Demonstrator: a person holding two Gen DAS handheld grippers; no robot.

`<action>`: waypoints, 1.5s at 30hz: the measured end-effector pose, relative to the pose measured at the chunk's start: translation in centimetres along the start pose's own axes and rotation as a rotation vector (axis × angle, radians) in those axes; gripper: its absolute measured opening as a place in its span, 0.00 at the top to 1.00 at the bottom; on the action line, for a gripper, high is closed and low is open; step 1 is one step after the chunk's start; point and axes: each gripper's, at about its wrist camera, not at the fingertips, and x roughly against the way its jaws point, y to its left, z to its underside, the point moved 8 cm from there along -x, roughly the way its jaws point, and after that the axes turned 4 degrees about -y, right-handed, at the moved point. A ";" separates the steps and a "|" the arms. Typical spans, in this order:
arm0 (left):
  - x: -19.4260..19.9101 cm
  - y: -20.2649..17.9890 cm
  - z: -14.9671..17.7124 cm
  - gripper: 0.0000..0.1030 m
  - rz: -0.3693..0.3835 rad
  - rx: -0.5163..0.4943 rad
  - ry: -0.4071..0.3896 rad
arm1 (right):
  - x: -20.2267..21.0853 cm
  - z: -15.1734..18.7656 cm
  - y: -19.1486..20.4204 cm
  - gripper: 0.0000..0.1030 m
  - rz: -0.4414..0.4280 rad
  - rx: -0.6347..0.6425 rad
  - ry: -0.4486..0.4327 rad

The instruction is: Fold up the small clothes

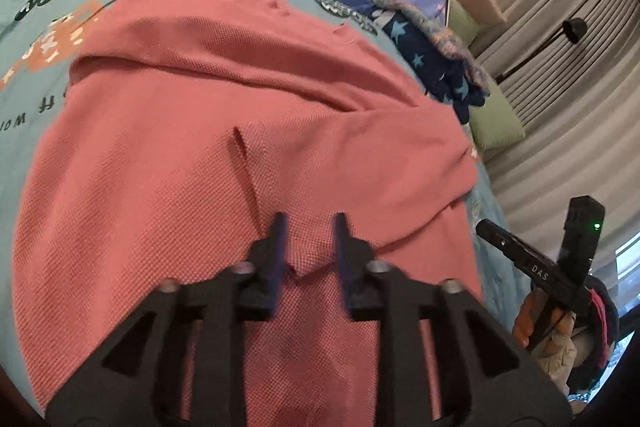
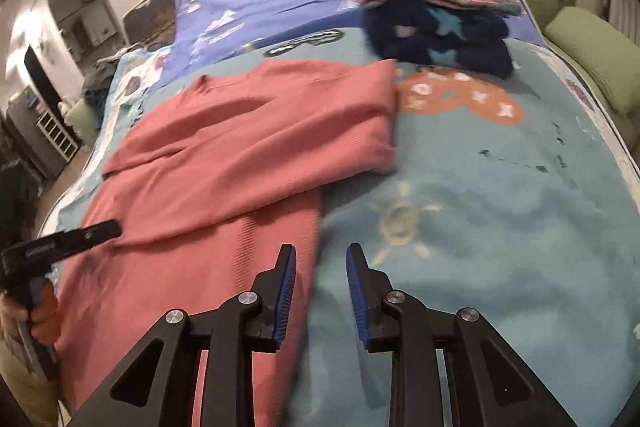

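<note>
Left wrist view: left gripper (image 1: 310, 231) spread, nothing pinched, poised over pink garment (image 1: 224, 131) on bed (image 1: 36, 27); fold ridge at 12 o'clock.
Right wrist view: right gripper (image 2: 321, 259) spread, empty, garment edge at 10 o'clock. Advice: pinch both near corners evenly, fold toward 12 o'clock.

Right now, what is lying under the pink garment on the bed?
The pink garment lies on a teal printed blanket, which shows around its edges. Whatever else may lie beneath the garment is covered and cannot be seen.
</note>
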 end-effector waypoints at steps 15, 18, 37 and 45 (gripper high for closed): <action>-1.0 -1.5 -5.0 0.94 0.010 -0.019 -0.073 | -2.5 -2.1 -2.0 0.56 0.057 -0.011 -0.003; 1.9 -4.9 -8.6 0.94 0.062 -0.096 -0.151 | -3.1 -3.2 -2.4 0.56 0.074 -0.020 -0.010; 5.6 -7.6 -19.0 0.94 -0.038 -0.309 -0.288 | -5.4 -7.8 -4.7 0.57 0.261 -0.141 -0.081; 3.1 -2.8 -17.0 0.94 -0.053 -0.223 -0.204 | -5.0 -5.5 -3.5 0.57 0.060 -0.120 0.026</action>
